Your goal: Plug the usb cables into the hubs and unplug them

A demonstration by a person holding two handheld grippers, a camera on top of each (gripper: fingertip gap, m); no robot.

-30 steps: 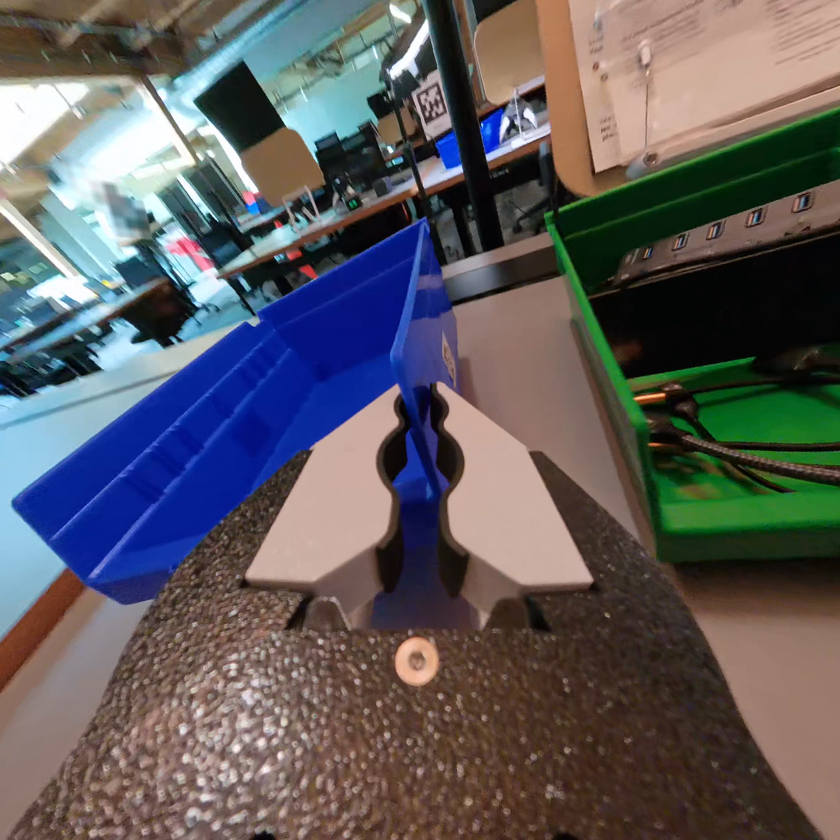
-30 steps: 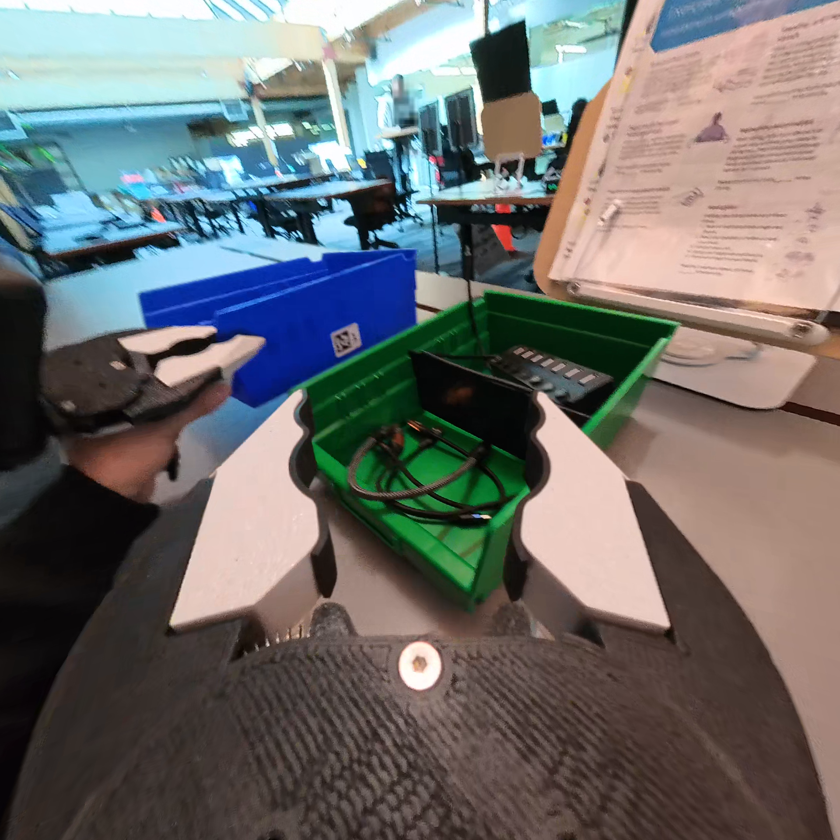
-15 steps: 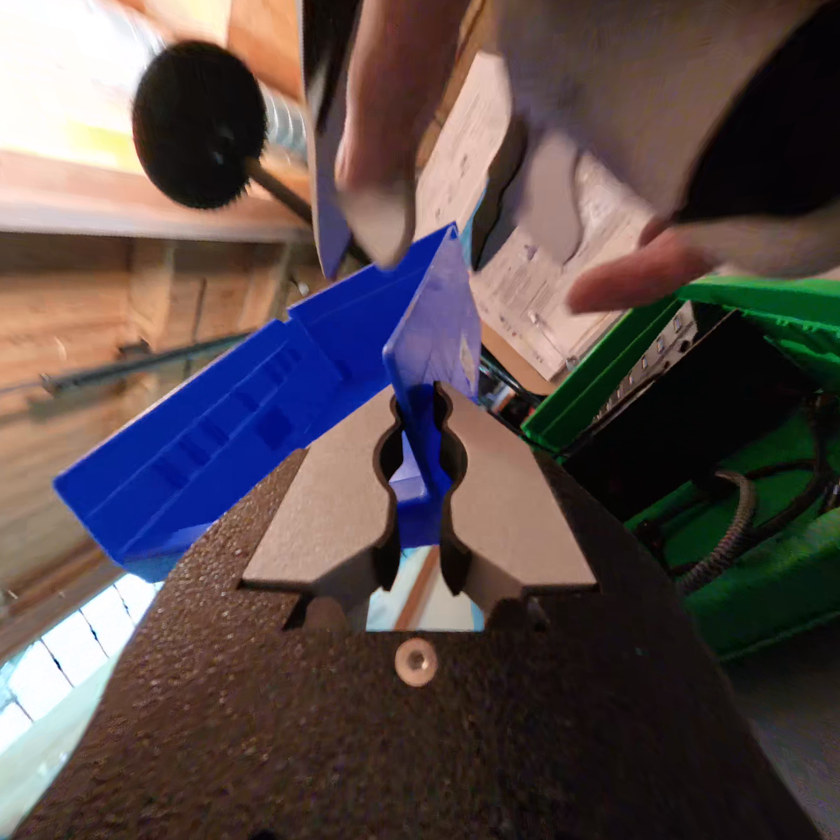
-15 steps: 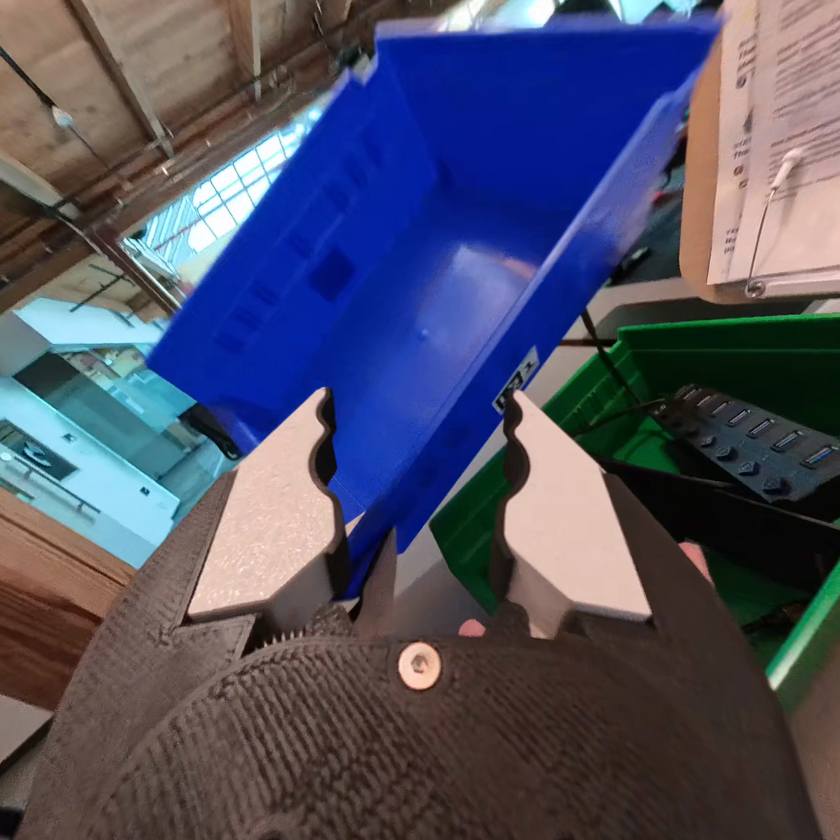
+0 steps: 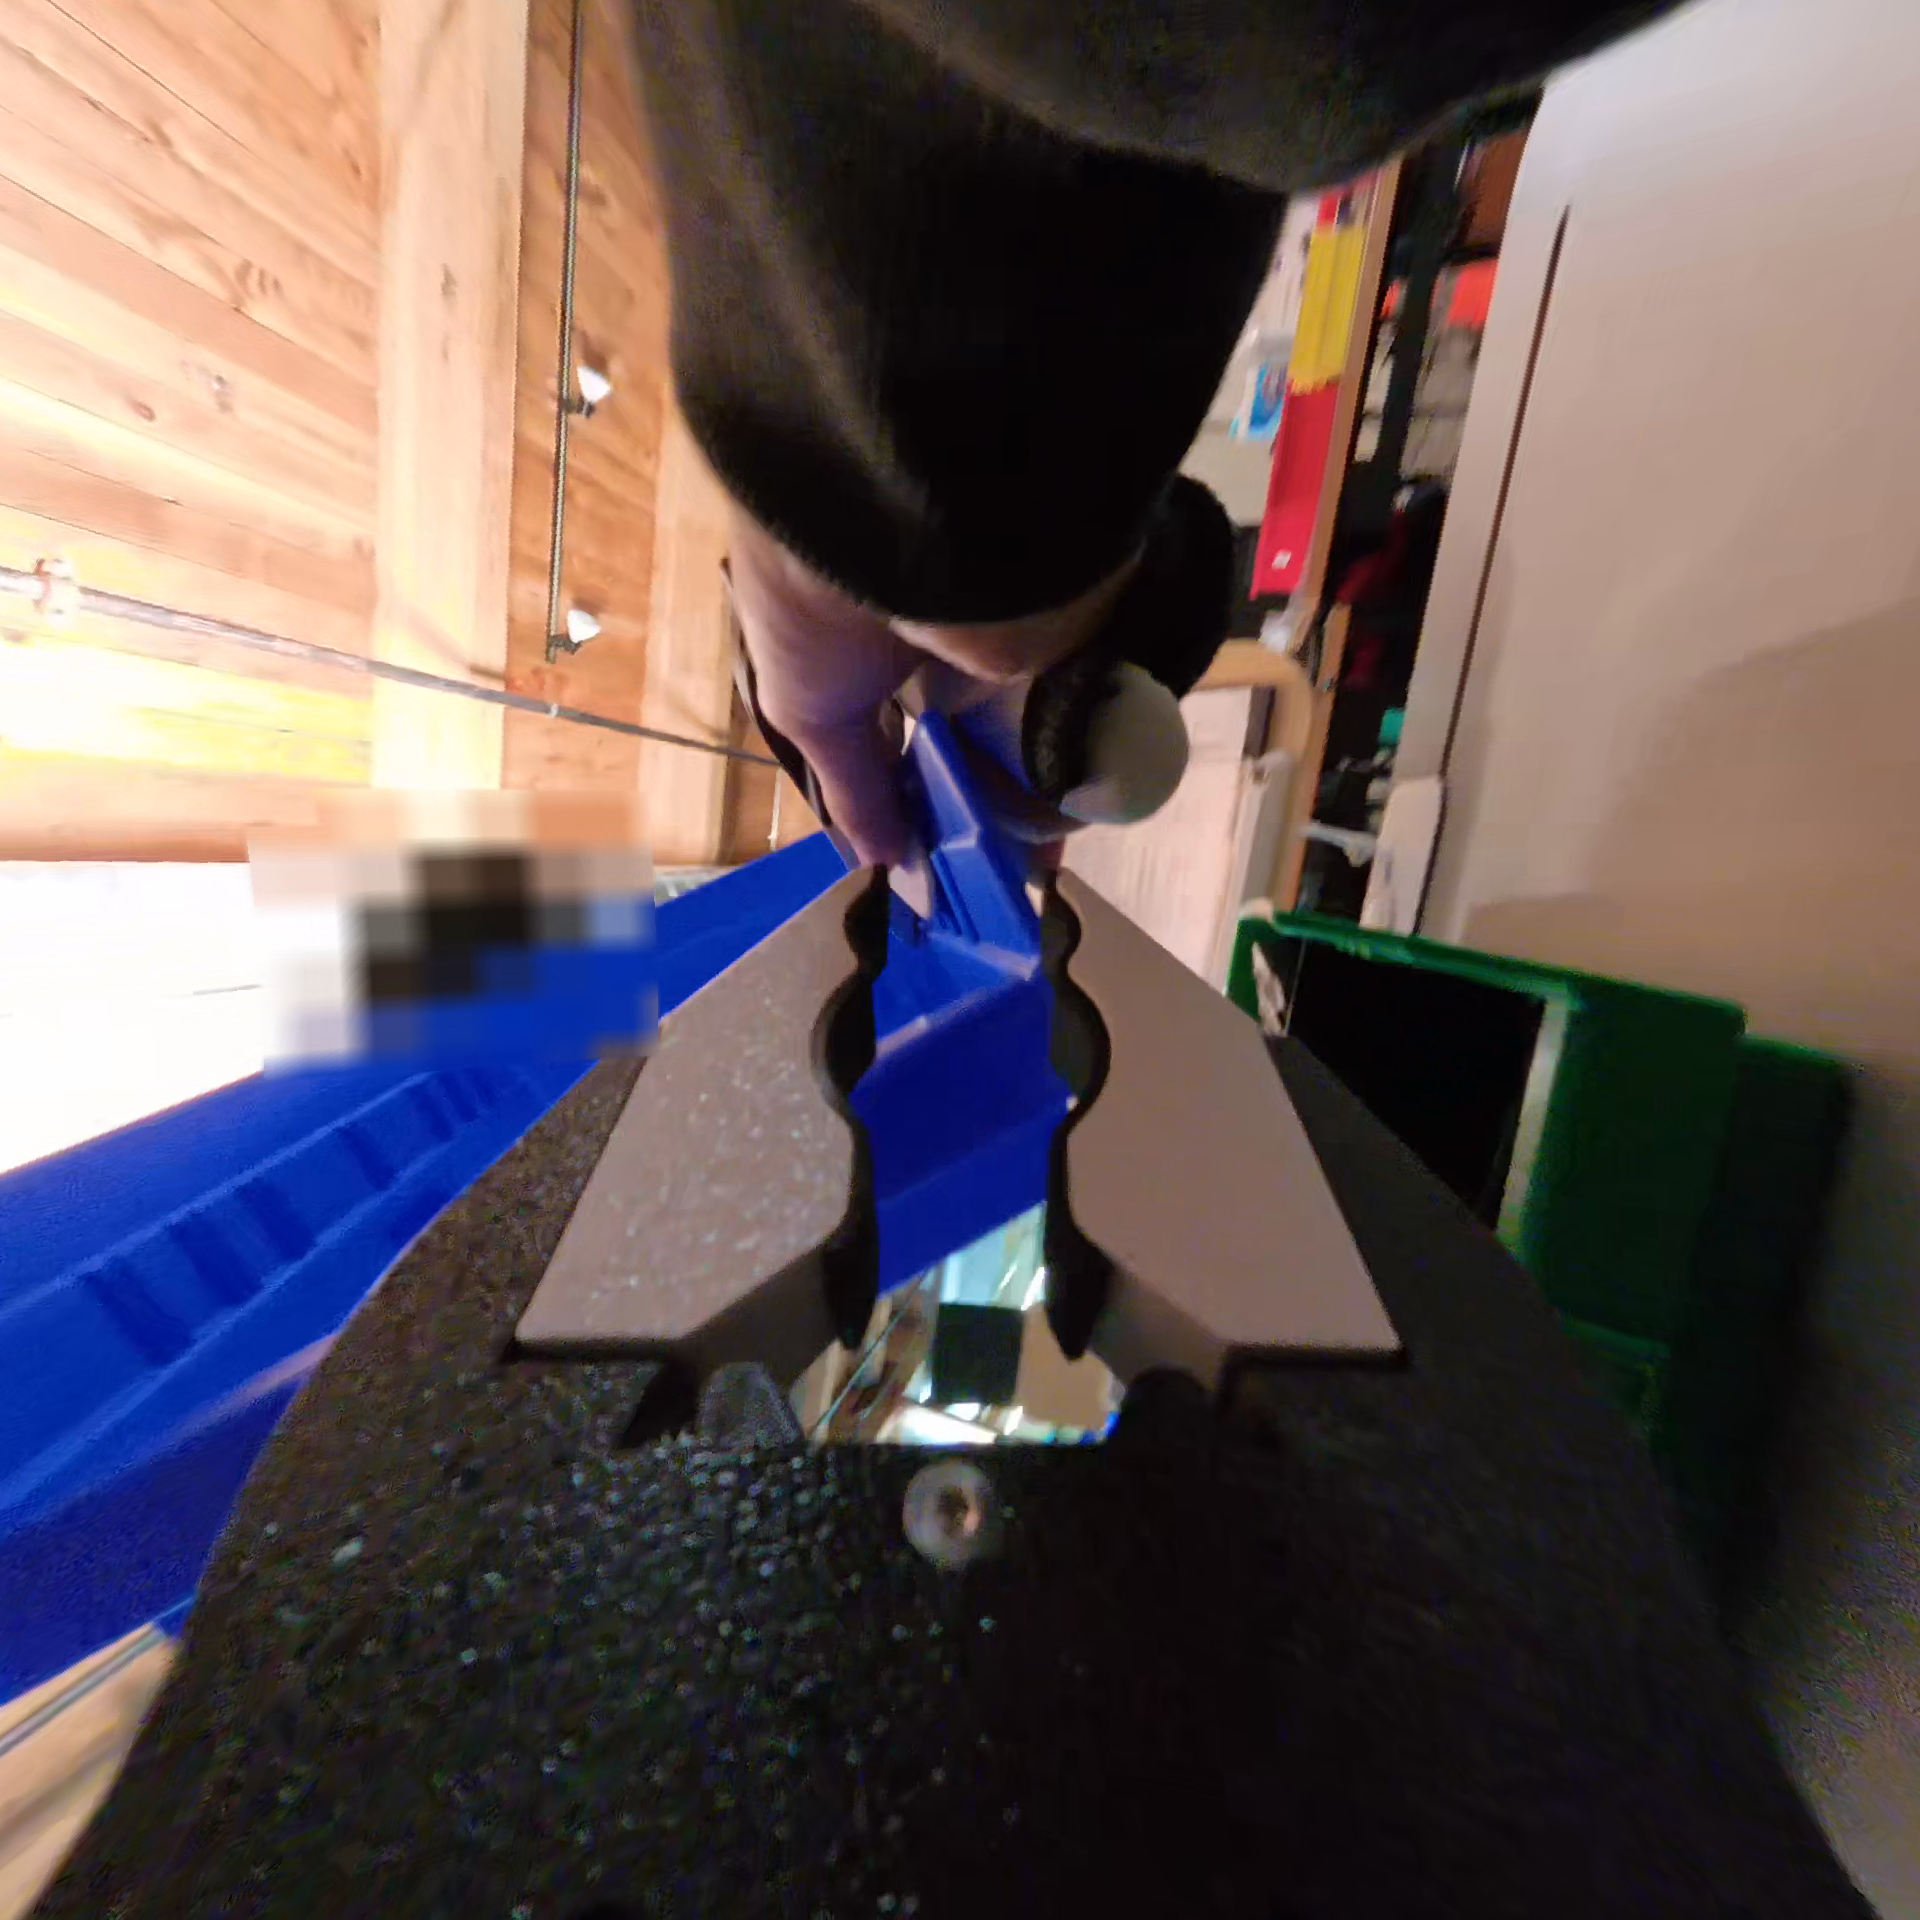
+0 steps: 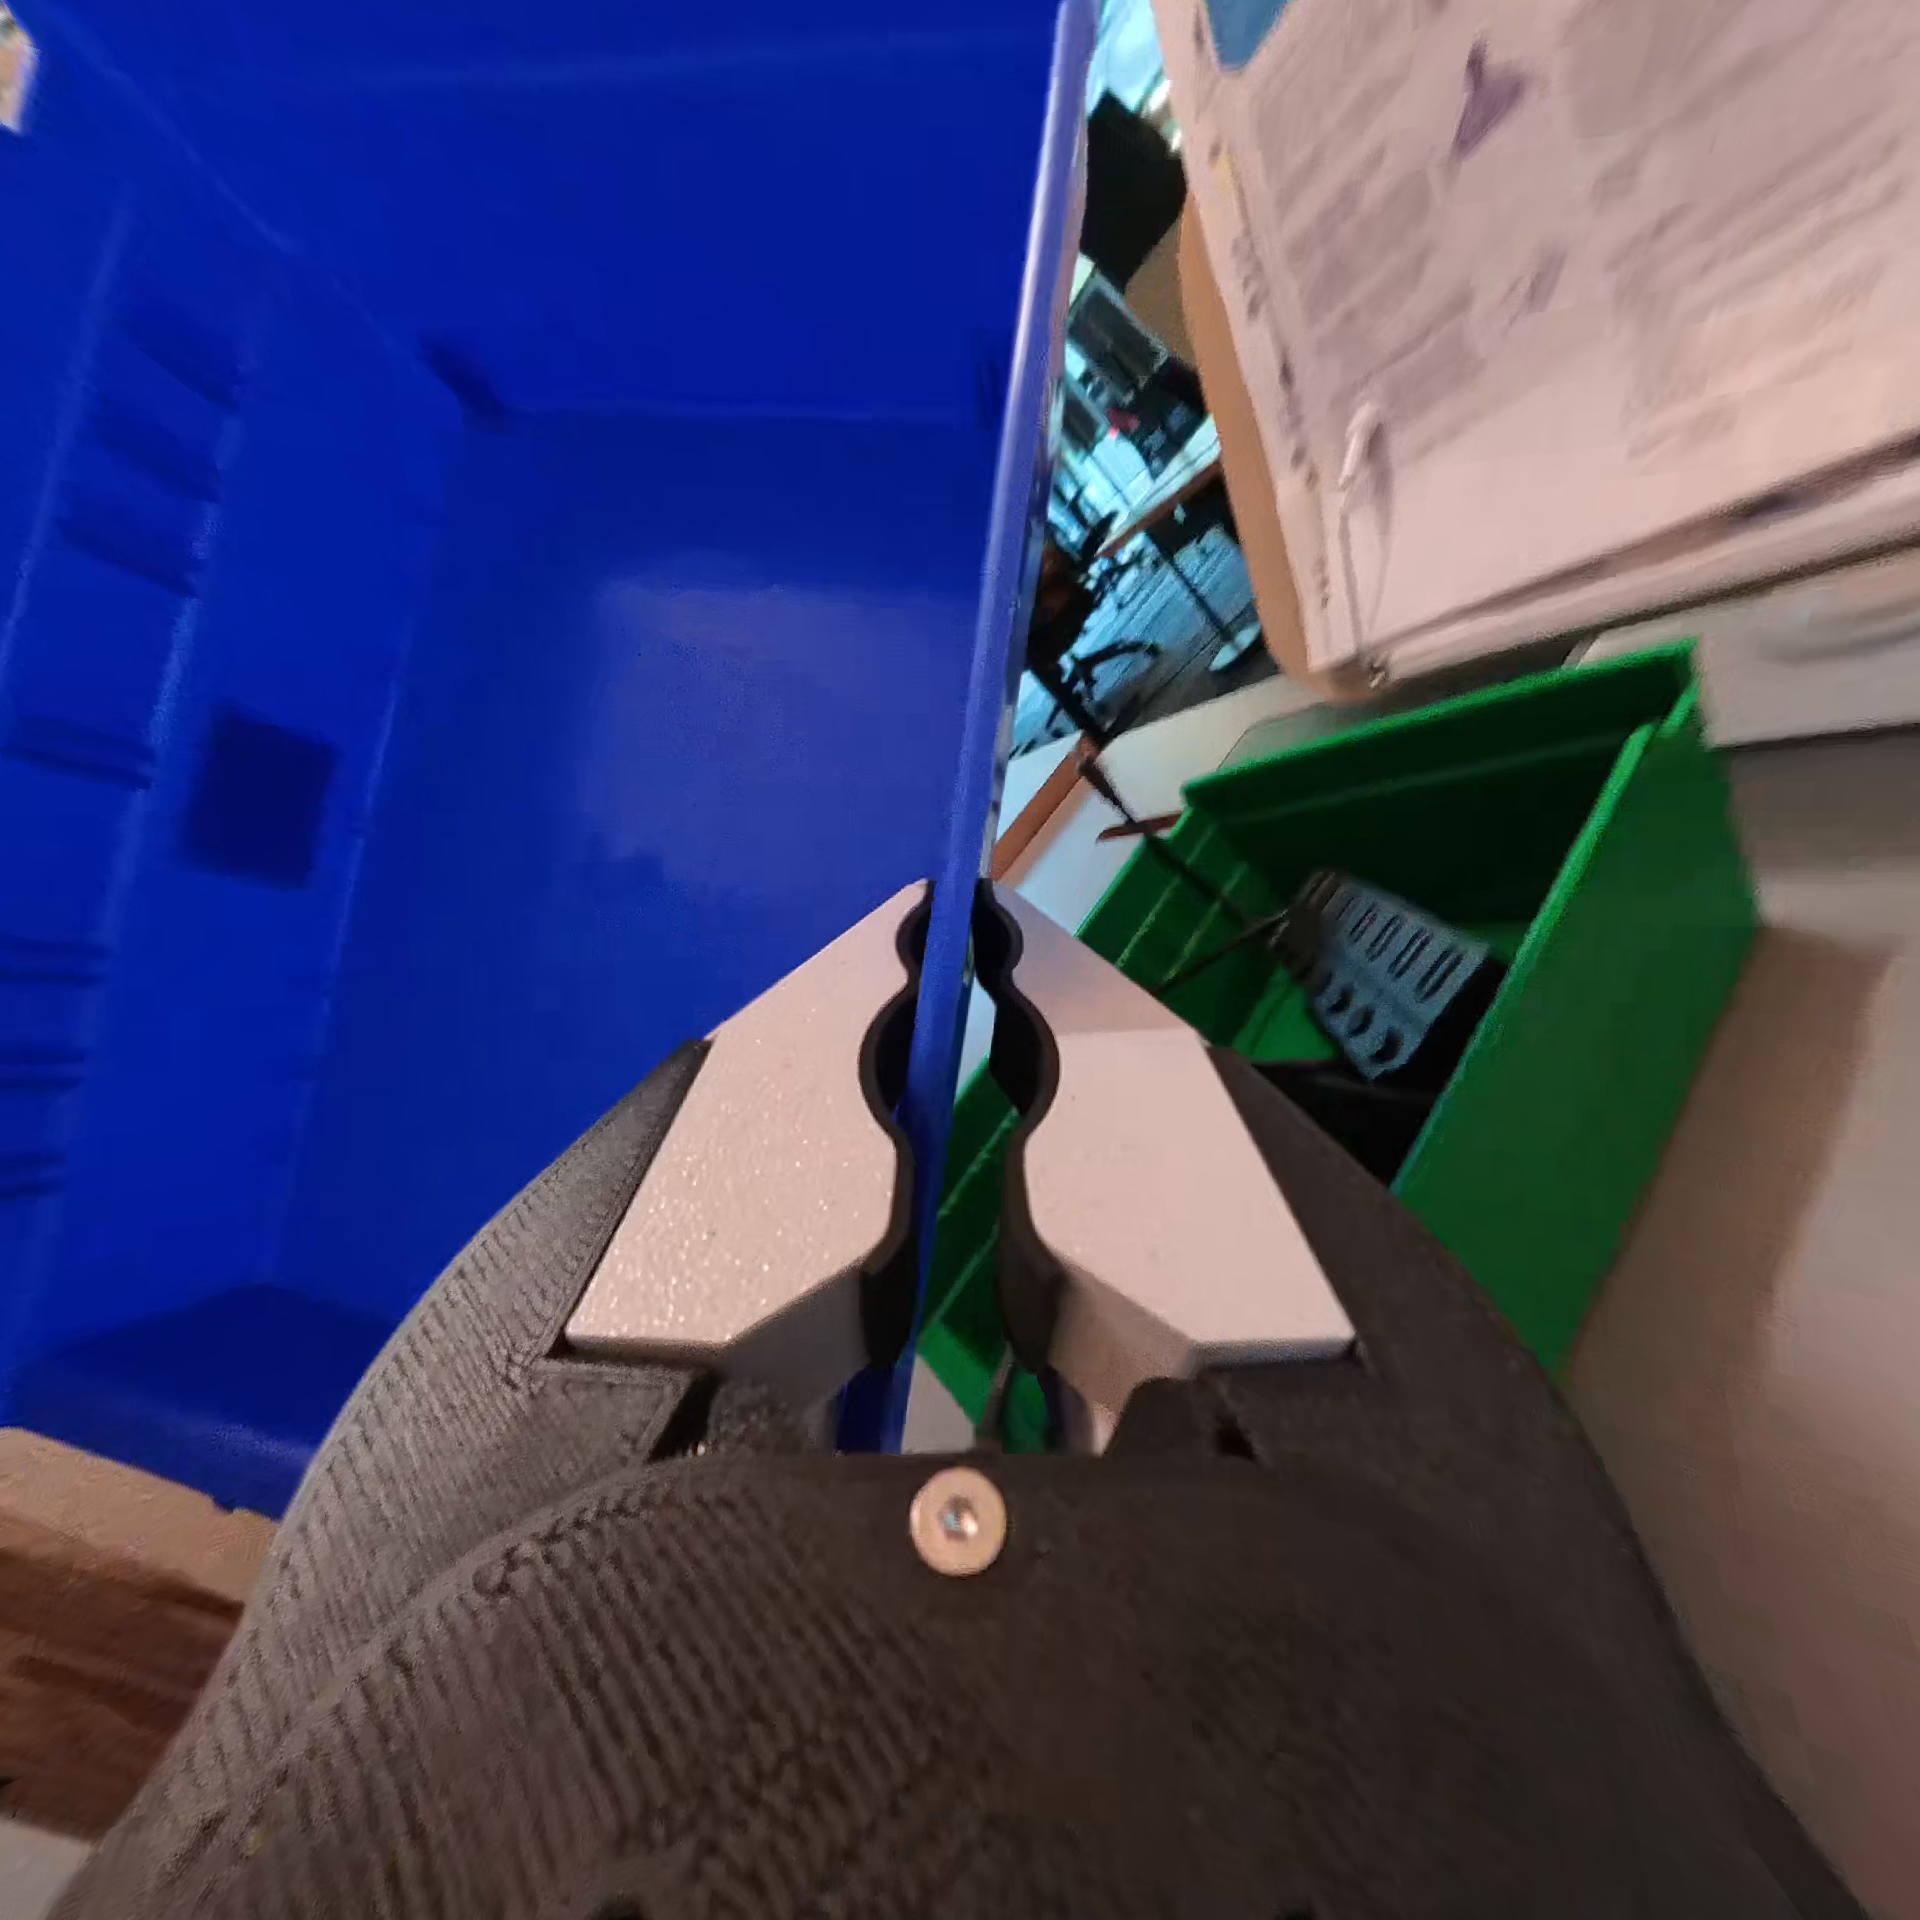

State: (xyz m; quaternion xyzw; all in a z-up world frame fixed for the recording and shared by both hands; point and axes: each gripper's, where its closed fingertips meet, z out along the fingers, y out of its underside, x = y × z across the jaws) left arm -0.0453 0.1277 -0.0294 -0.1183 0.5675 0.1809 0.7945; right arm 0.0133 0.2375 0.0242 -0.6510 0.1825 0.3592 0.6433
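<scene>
My right gripper (image 6: pixel 951 894) is shut on the side wall of a blue bin (image 6: pixel 571 520), which hangs tilted in the air and fills the left of the right wrist view. My left gripper (image 5: pixel 966 894) has its jaws a little apart, with a corner of the blue bin (image 5: pixel 312 1195) between its tips. A hand in a black sleeve (image 5: pixel 935 312) holds the right gripper (image 5: pixel 1101 748) on the bin's rim. The green bin (image 6: pixel 1621 1039) on the table holds a grey USB hub (image 6: pixel 1392 966) and a black cable (image 6: pixel 1216 925).
A stand with printed sheets (image 6: pixel 1558 312) rises behind the green bin. The grey table (image 6: pixel 1818 1351) runs along the right. The green bin also shows in the left wrist view (image 5: pixel 1662 1091). Wooden ceiling beams (image 5: pixel 312 312) fill the left of that tilted view.
The blue bin has been lifted off the table and tipped up. My right gripper closed on its side wall. My left gripper's jaws have widened from their tight hold on the wall.
</scene>
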